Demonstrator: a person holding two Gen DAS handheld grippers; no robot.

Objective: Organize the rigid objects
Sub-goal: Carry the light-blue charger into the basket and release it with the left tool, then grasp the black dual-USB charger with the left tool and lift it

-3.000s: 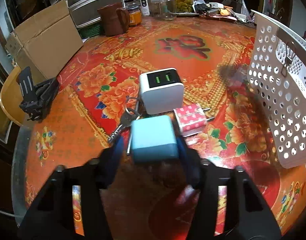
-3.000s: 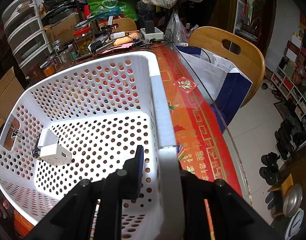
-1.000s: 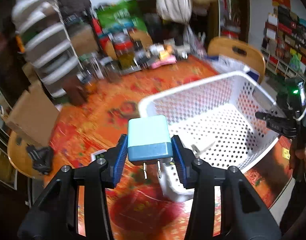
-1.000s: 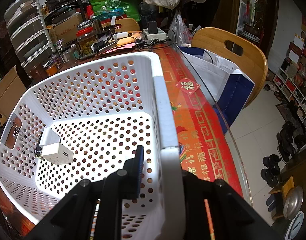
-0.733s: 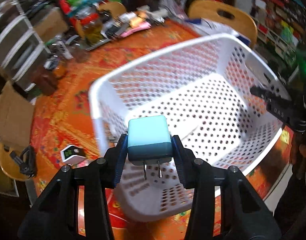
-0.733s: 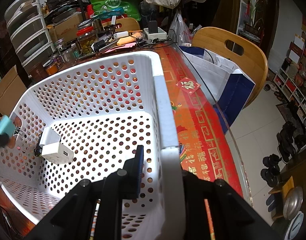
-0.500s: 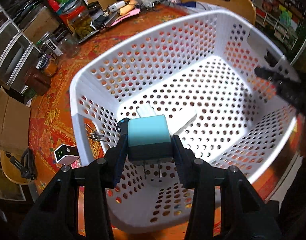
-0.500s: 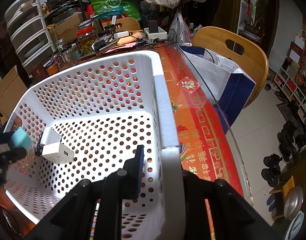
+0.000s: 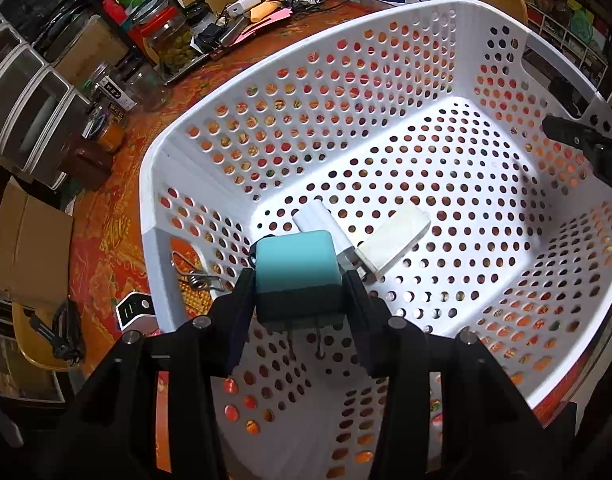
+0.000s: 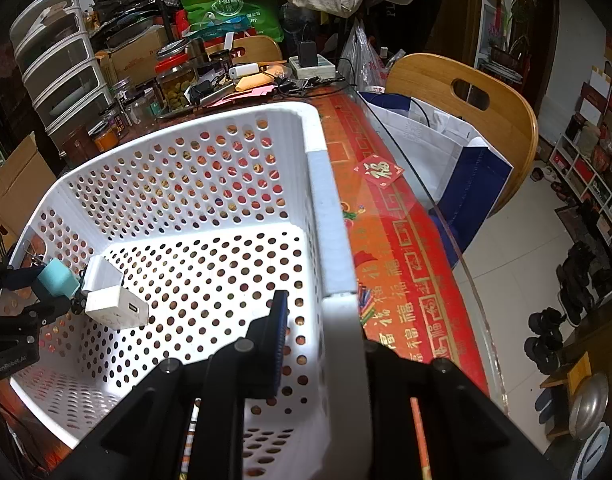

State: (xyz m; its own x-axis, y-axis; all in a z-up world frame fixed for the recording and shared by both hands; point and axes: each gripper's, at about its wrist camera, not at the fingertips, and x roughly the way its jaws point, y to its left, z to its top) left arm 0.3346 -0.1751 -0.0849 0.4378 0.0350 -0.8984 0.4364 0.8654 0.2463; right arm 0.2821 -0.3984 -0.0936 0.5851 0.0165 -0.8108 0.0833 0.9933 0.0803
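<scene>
My left gripper (image 9: 298, 292) is shut on a light blue charger (image 9: 296, 270), prongs pointing back, held inside the white perforated basket (image 9: 385, 60) just over its near left corner. White chargers (image 9: 393, 246) lie on the basket floor just beyond it. My right gripper (image 10: 325, 324) is shut on the basket's wall (image 10: 329, 240). In the right wrist view the blue charger (image 10: 58, 278) and left gripper (image 10: 46, 284) show at the basket's far left, beside the white chargers (image 10: 114, 304).
A white and black charger (image 9: 134, 308) lies on the red patterned table (image 9: 106, 220) left of the basket. Jars (image 9: 170, 44), drawers (image 9: 22, 100) and a cardboard box (image 9: 26, 240) crowd the far left. A wooden chair (image 10: 465, 104) stands at the table's right.
My left gripper lifted the blue charger off the table, carried it over the basket rim and lowered it toward the white chargers. My right gripper kept hold of the basket wall.
</scene>
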